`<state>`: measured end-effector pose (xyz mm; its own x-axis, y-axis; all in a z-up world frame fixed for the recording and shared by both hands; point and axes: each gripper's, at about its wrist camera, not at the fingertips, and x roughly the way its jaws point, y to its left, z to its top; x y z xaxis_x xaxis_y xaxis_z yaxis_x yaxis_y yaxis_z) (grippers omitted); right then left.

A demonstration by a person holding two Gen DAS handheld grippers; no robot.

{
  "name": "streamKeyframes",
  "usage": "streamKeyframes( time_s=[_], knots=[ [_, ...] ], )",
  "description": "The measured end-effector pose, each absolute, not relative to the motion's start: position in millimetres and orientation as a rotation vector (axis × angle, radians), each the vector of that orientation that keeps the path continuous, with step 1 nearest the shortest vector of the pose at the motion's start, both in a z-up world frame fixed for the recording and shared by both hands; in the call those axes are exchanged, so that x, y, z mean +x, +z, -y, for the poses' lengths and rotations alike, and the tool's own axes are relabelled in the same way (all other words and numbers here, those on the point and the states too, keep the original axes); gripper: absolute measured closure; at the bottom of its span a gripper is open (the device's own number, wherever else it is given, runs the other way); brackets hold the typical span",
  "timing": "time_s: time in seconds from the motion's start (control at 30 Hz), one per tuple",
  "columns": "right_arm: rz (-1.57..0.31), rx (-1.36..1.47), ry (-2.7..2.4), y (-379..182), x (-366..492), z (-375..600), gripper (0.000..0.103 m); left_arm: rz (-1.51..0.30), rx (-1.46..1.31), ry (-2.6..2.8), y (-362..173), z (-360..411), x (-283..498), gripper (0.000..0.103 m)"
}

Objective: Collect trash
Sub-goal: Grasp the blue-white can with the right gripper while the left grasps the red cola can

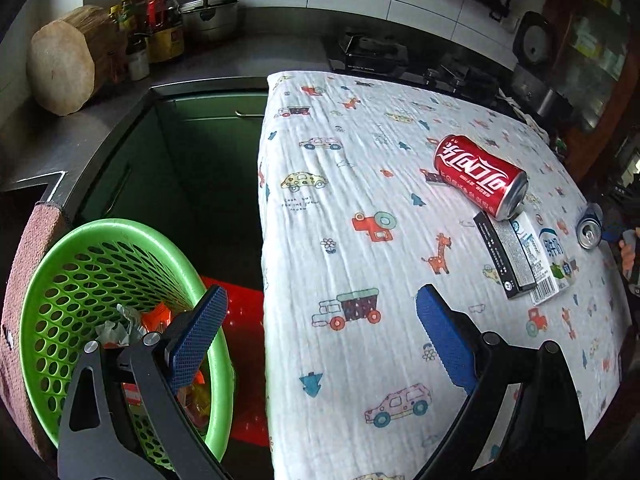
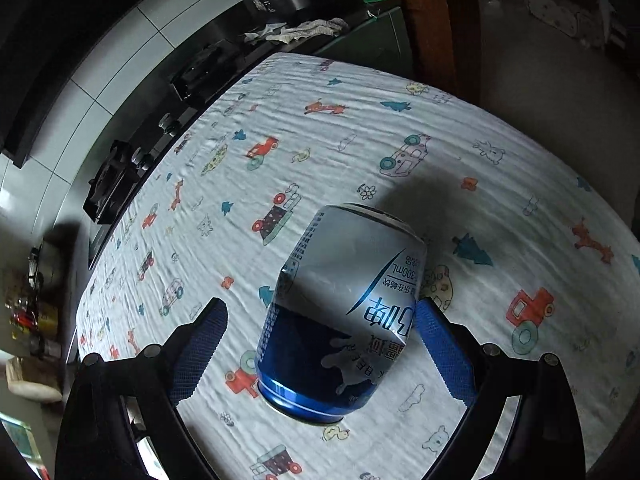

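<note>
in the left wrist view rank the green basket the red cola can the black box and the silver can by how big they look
1. green basket, though it sits nearest the camera
2. red cola can
3. black box, close to the cola can in apparent size, so unsure
4. silver can, farthest away and partly cut off

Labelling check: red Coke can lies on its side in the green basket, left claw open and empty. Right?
One thing is wrong: the red Coke can lies on its side on the tablecloth, not in the green basket. The left wrist view shows it. The left claw is open and empty, as you said.
</note>
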<state>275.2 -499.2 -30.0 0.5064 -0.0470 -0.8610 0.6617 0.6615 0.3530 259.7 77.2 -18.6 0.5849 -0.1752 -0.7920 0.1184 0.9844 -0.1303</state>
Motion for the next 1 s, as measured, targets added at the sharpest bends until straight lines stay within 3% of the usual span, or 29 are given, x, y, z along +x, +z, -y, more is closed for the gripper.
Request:
streamKeyframes(
  time_s=[0.2, 0.33, 1.0],
  knots=[
    [-0.985, 0.746, -0.530, -45.2, 283.4, 506.9, 0.012, -0.937, -0.068, -0.188, -14.7, -62.0, 275.8, 0.009],
    [-1.002, 0.756, -0.492, -53.7, 285.1, 507.6, 0.025, -0.949, -0.079, -0.199, -11.6, -48.2, 289.2, 0.009],
    [-1.043, 0.505, -0.296, -49.7, 281.9, 483.0, 0.025, -1.114, -0.354, -0.285, -8.1, 55.3, 383.6, 0.009]
  ],
)
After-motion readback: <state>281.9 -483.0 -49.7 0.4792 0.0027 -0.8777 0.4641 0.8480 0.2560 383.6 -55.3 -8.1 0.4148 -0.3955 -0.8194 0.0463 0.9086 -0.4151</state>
